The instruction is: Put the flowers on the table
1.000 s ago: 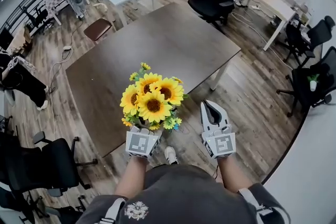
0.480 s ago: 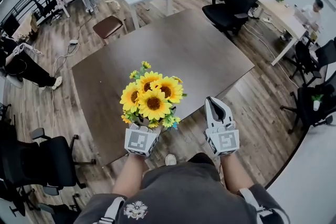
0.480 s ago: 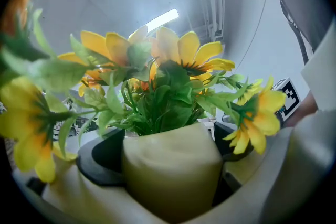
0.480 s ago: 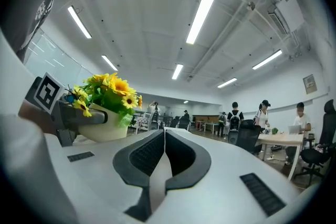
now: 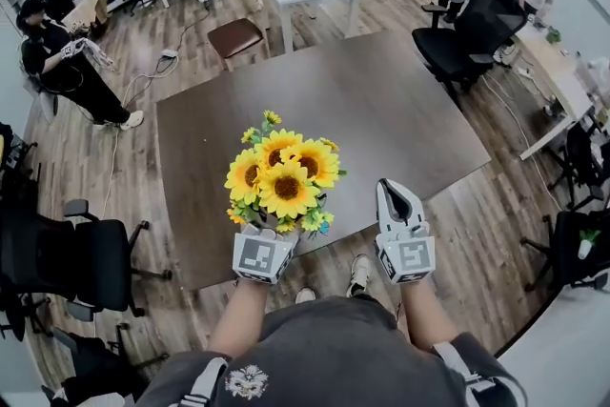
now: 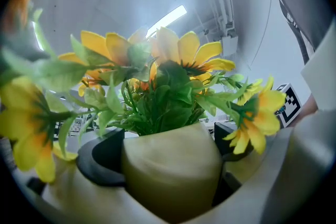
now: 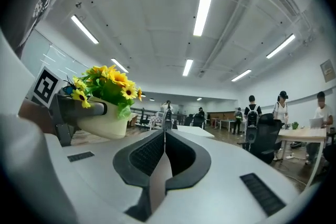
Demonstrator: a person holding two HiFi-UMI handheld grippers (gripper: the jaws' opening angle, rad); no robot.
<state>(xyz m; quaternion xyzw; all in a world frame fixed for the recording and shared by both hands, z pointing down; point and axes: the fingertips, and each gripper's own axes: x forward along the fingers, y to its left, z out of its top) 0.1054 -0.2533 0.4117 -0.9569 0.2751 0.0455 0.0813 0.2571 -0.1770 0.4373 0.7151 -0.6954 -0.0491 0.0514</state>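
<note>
Flowers (image 5: 284,174) aren't down yet: left claw (image 5: 265,243) is clamped on their cream pot (image 6: 170,170), holding the bunch up at the near edge of the dark surface (image 5: 381,110). Right claw (image 5: 395,195) is empty and squeezed shut just beside it, so the whole set-down is left, I'd say.

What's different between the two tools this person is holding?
The left tool is clamped on a pale pot of sunflowers; the right tool is shut on nothing. The left tool's jaws sit apart around the pot; the right tool's jaws touch. Both are white and hand-held.
</note>
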